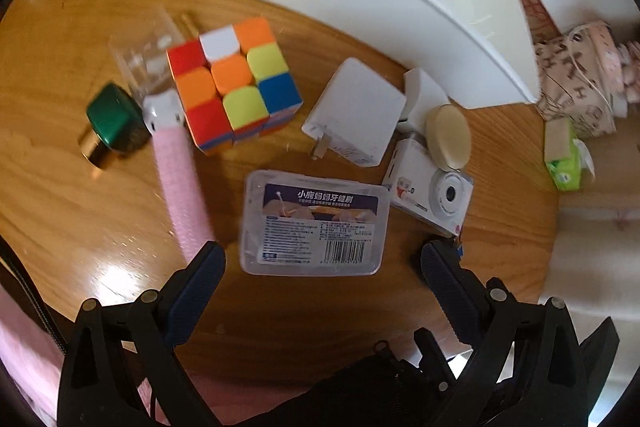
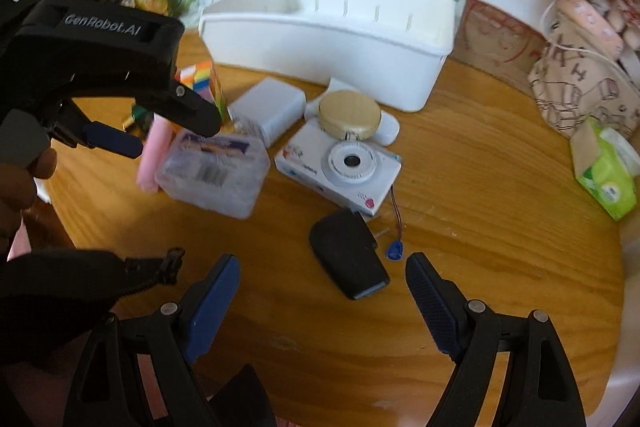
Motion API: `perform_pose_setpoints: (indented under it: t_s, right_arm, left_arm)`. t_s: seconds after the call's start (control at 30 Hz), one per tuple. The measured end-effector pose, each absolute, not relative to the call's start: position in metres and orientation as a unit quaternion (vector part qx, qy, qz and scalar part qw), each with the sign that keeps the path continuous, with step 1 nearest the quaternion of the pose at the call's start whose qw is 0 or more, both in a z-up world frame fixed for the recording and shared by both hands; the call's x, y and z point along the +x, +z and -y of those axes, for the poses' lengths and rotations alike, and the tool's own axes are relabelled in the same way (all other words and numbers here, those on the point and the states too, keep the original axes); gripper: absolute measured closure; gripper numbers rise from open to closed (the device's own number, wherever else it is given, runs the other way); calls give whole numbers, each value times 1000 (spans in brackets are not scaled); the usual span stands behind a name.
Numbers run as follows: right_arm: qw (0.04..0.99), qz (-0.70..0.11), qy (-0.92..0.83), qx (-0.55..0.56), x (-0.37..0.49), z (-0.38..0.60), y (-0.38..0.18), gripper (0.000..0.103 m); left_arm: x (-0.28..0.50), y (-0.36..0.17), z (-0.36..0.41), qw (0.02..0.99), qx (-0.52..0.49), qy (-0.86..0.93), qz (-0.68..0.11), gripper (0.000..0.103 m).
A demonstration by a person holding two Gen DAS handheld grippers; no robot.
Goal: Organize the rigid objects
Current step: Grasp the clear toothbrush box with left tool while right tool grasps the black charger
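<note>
Wooden tabletop carries a scatter of small hard things, with a long white plastic bin lying far beyond both pairs of fingers, empty as far as can be seen, and presumably the place where the things belong. Both grippers are empty with fingers spread wide. Ahead of the left gripper, just past its fingertips, lies a clear floss-pick box; further out sit a colour cube, a white charger, and a white toy camera with a round wooden-topped disc resting on it. To the left of the left fingers lie a pink tube and a green-capped bottle. Ahead of the right gripper, between its fingertips and slightly beyond, lies a black plug adapter, with a small blue tag on a thin cord just beside it. The likely troubles, largest first: the two grippers are close together (the left gripper looms at the left of the right wrist view), so they could knock one another; closing on the floss-pick box could nudge the pink tube or the camera, tipping the disc off; the slick box might slip from the pads; and the blue tag's cord may snag as the adapter lifts.
</note>
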State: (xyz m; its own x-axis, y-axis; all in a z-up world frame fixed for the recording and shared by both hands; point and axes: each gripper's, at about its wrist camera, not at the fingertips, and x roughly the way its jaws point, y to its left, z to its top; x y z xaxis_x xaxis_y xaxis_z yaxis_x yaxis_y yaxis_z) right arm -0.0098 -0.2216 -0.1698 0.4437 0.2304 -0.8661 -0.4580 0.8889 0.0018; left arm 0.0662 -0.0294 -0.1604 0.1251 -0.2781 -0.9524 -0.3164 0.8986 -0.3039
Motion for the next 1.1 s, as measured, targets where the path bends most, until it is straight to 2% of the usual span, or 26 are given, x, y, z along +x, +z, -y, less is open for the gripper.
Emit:
perform_pose_setpoints:
  t_s: [0.43,0.5,0.83,1.1]
  right_arm:
    - [784,-526,290,-159,16,230,-190,18]
    - [778,-528,299,-163,19,229,-192,23]
    - [740,-546,328,-218,34,214,-203,36]
    - [727,-555,323,-243,45,211,-207,58]
  left_arm:
    - [70,-188,28,673,-263,73,-687,4]
    - [72,-192,31,667,-259,79,-694,4]
    - [90,-199,46,670,-242,98,-695,3]
    - [102,-207,49,671,-261,103,-686,3]
